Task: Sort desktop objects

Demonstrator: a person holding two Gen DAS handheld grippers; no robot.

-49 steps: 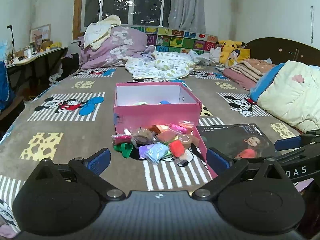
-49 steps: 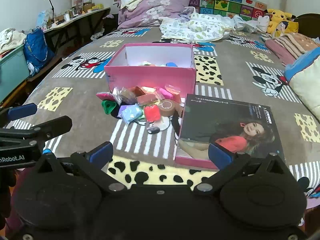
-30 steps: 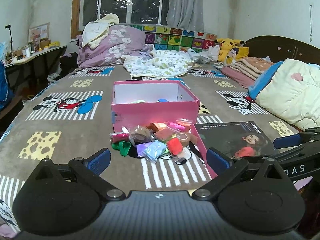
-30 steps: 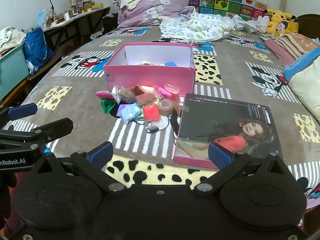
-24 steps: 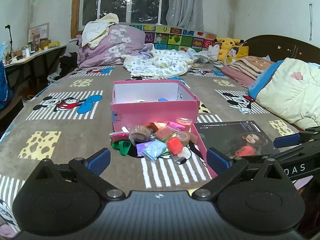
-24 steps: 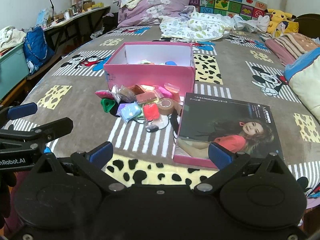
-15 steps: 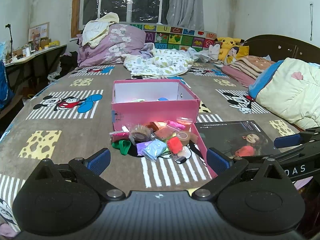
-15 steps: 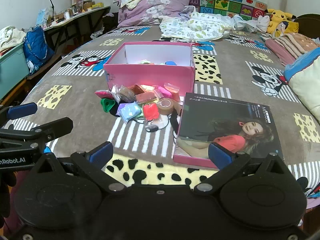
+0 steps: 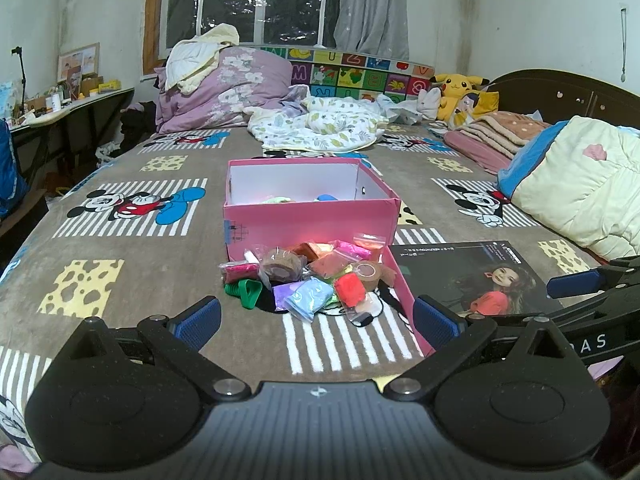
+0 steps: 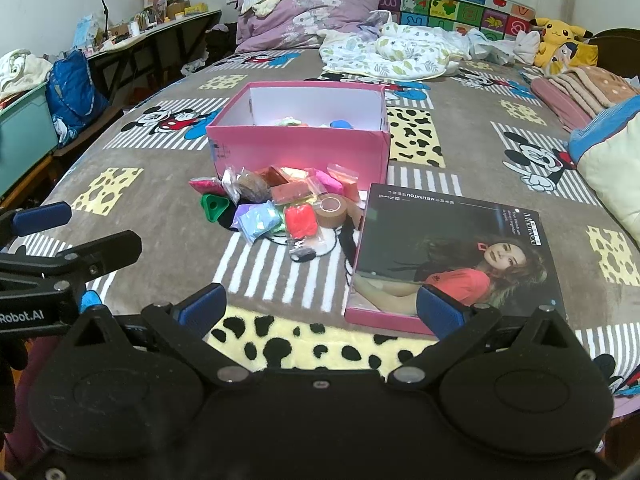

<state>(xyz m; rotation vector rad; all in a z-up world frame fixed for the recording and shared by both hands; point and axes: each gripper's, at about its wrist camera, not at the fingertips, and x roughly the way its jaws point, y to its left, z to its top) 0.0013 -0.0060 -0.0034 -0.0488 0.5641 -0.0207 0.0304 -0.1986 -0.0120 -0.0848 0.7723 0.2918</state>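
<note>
An open pink box (image 9: 308,220) (image 10: 298,146) stands on the bed with a few small items inside. In front of it lies a heap of small bags of coloured clay (image 9: 310,280) (image 10: 280,204), a brown tape roll (image 9: 369,275) (image 10: 331,210) and a green triangle piece (image 9: 245,293) (image 10: 212,204). The box lid with a woman's picture (image 9: 472,280) (image 10: 452,256) lies to the right. My left gripper (image 9: 316,322) and right gripper (image 10: 320,310) are both open and empty, held short of the heap.
The bed has a brown Mickey Mouse blanket (image 9: 120,264). Pillows and quilts (image 9: 312,124) lie at the far end, folded bedding (image 9: 576,188) at the right. A desk (image 10: 132,40) and blue bag (image 10: 72,88) stand to the left of the bed.
Both grippers stay open and nearly still. The left view has shifted very slightly; the objects have not moved.
</note>
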